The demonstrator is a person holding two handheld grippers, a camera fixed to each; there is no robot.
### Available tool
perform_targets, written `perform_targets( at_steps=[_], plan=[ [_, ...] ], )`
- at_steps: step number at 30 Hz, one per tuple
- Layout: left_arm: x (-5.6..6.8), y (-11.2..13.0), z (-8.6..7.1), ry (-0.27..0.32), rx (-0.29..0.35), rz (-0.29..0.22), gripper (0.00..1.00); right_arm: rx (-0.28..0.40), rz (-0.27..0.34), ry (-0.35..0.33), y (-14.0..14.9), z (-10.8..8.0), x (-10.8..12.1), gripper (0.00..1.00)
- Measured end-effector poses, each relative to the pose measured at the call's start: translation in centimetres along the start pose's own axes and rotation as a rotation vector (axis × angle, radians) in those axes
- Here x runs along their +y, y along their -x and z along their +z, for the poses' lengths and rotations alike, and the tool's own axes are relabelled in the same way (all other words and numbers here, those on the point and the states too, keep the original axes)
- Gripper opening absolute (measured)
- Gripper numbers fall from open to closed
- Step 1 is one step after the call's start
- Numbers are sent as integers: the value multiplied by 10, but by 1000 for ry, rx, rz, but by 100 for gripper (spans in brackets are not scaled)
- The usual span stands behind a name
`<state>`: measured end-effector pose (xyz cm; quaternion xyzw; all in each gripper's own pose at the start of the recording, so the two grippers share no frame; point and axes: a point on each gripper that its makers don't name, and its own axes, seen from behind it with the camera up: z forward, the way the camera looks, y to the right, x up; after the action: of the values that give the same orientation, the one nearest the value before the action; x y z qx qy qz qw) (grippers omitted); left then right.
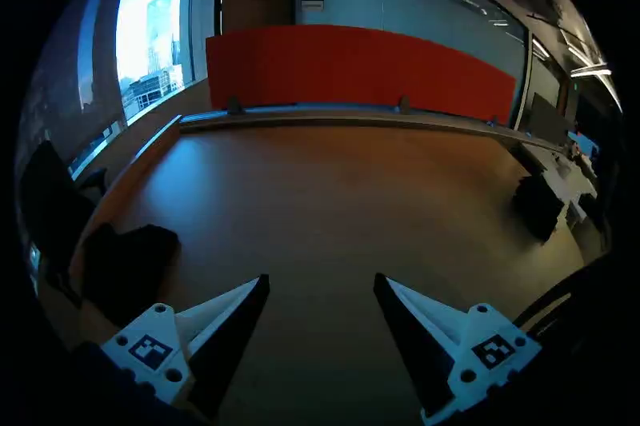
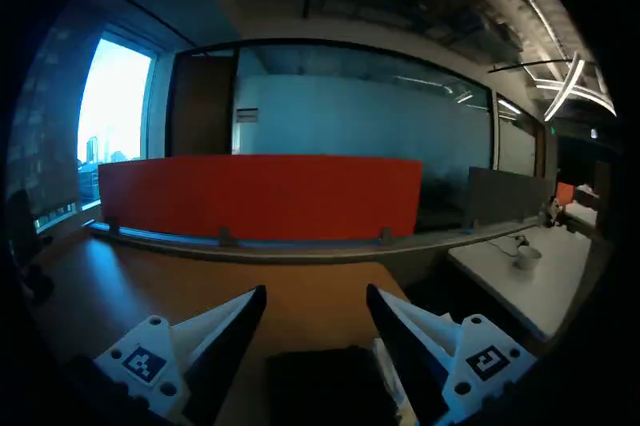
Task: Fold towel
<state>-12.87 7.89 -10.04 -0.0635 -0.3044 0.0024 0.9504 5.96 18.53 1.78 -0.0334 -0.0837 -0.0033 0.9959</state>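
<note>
1. A dark towel (image 2: 324, 386), too dim to show detail, lay at the near edge of the wooden table (image 1: 320, 186), below the right claw (image 2: 316, 292).
2. That claw and the left claw (image 1: 321, 280) were spread wide, released and empty.
3. A red partition (image 2: 256, 194) lined the table's far edge.

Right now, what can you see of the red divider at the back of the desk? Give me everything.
The red divider is a long, low panel standing upright along the far edge of the wooden desk. Its face looks flat, matte and evenly orange-red, with no marks visible. What it is made of cannot be told. The bowed top edge is probably lens curve. Small dark brackets grip its bottom edge, seated on a pale rail along the desk's back. Nothing else touches it.
</note>
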Motion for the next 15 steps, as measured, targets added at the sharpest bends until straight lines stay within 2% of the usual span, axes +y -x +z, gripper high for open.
perform_targets(
  at_steps=[6,9,15],
  plan=[
    [-6,-17,6,-18,42,-1,97,19,-2,-15,-10,-2,-19,96],
    [-8,-32,9,-23,79,9,97,19,-15,-9,-12,-1,-27,96],
    [-13,-71,13,-32,181,24,97,37,-18,-33,-25,-4,-57,96]
  ],
)
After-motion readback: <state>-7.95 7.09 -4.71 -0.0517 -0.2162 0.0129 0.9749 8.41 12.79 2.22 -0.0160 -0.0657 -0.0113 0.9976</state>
